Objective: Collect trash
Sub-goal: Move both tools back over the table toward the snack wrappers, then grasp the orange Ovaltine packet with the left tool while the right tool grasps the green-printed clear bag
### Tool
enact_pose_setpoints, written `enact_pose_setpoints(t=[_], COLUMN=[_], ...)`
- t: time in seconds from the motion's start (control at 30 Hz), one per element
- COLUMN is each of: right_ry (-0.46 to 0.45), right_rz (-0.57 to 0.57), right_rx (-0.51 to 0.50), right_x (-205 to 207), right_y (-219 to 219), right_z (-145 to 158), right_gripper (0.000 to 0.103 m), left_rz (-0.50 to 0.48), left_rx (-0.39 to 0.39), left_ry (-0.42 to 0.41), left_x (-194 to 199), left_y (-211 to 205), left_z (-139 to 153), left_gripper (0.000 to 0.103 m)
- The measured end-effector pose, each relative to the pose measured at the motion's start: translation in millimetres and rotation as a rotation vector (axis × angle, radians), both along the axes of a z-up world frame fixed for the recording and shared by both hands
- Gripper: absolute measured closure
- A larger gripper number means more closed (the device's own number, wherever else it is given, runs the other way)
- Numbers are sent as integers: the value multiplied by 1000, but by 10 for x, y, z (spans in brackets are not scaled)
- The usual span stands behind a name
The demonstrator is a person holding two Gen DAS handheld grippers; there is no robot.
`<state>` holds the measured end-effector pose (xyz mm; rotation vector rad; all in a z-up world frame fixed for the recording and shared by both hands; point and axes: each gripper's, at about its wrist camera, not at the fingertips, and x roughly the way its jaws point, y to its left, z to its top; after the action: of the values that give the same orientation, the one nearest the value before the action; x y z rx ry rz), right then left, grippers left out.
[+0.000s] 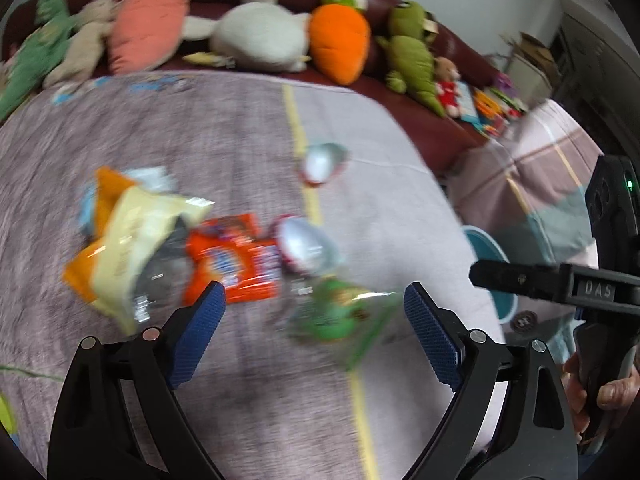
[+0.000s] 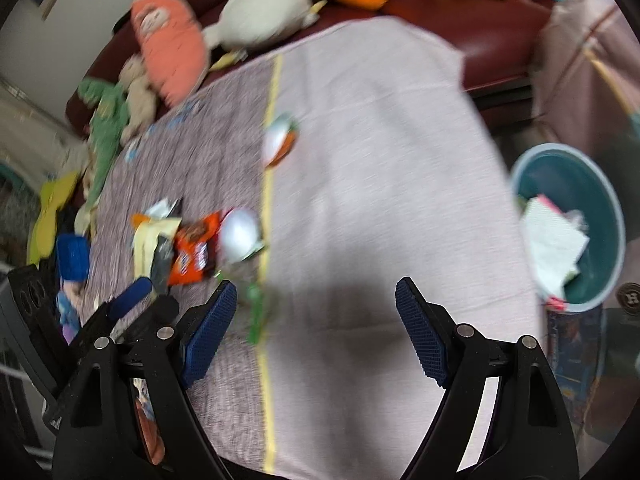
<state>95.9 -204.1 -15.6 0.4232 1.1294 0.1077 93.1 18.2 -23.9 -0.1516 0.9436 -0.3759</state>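
Both pairs of tongs, the left gripper and the right gripper, stand wide with nothing held above the blanket. Some paper already sits in the teal bin beside the bed. I judge most remains: a wrapper pile and a lone foil wrapper farther off.
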Motion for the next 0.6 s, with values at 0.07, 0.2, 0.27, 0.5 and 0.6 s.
enact_pose_setpoints(t=[0.07, 0.2, 0.27, 0.5, 0.6], right_ry=[22, 65, 91, 122, 123], right_rz=[35, 73, 85, 107, 116], right_rx=[12, 42, 68, 92, 93], right_x=[55, 142, 180, 305, 355], right_y=[173, 401, 474, 686, 756], right_z=[-100, -304, -411, -607, -647], right_gripper=[25, 25, 25, 25, 25], left_rz=[32, 94, 114, 151, 149], left_rx=[-7, -24, -36, -70, -72], left_ry=[19, 62, 75, 117, 123], left_x=[9, 26, 27, 62, 76], left_y=[198, 511, 631, 831, 829], left_z=[-68, -223, -282, -433, -456], left_gripper=[12, 12, 12, 12, 12])
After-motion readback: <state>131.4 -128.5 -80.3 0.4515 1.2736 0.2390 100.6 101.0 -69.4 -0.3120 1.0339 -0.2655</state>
